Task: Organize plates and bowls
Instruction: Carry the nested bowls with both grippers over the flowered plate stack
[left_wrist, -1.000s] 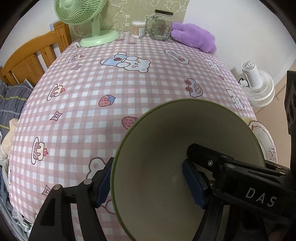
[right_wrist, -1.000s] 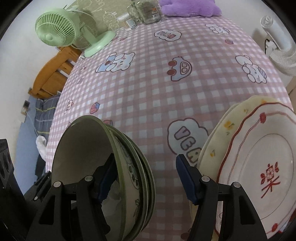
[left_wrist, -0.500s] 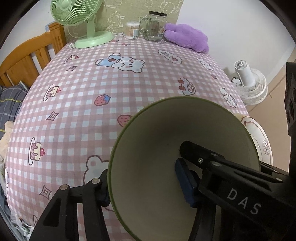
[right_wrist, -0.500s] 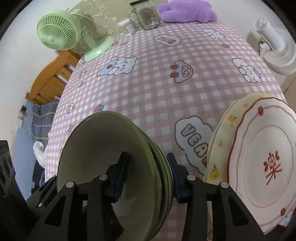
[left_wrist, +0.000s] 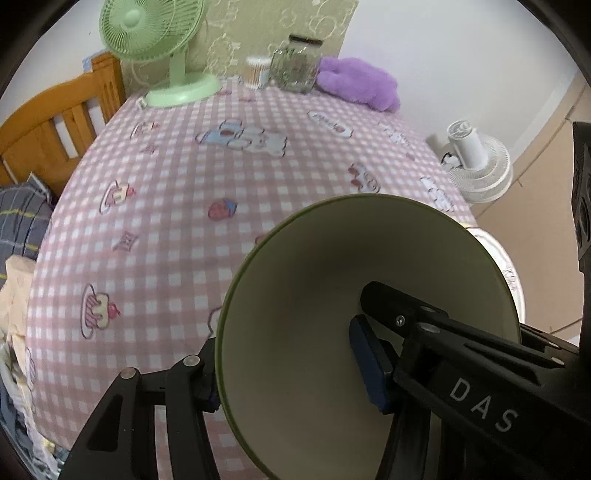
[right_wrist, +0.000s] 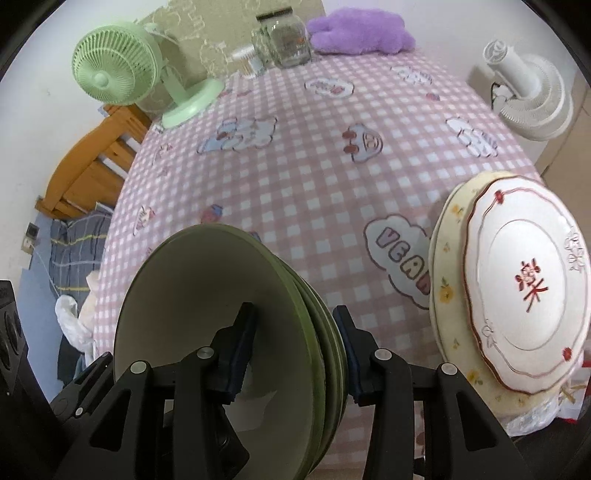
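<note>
- Green bowls (right_wrist: 236, 332): they sit one inside another in a stack, tipped on edge at the bottom middle of the right wrist view. I can count about three rims, but I cannot be sure of the number.
- The right gripper (right_wrist: 291, 347) is clamped on the stack's wall. One blue pad is inside the top bowl and the other is on the outside.
- In the left wrist view the same stack fills the lower right, and only the top bowl (left_wrist: 317, 314) shows its pale inside. Nothing is in it but the gripper finger.
- The left gripper (left_wrist: 291, 373) is clamped on the bowl wall too, one pad inside and one pad outside.
- Plates: two, one lying on the other, at the right edge of the right wrist view. The white plate with a red rim (right_wrist: 524, 288) is on top of a cream plate with yellow flowers (right_wrist: 443, 295).
- Fans: two. A green fan (right_wrist: 110, 70) stands at the upper left on the table (right_wrist: 295, 177). A white fan (right_wrist: 532, 96) is at the upper right, off the table.
- Glass jars (right_wrist: 284, 40): two at the top middle, side by side. I cannot tell what is in them.
- One small tub of cotton buds (left_wrist: 257, 72) stands just beside the jars.
- One purple soft toy (right_wrist: 362, 33) lies at the top, near the jars.
</note>
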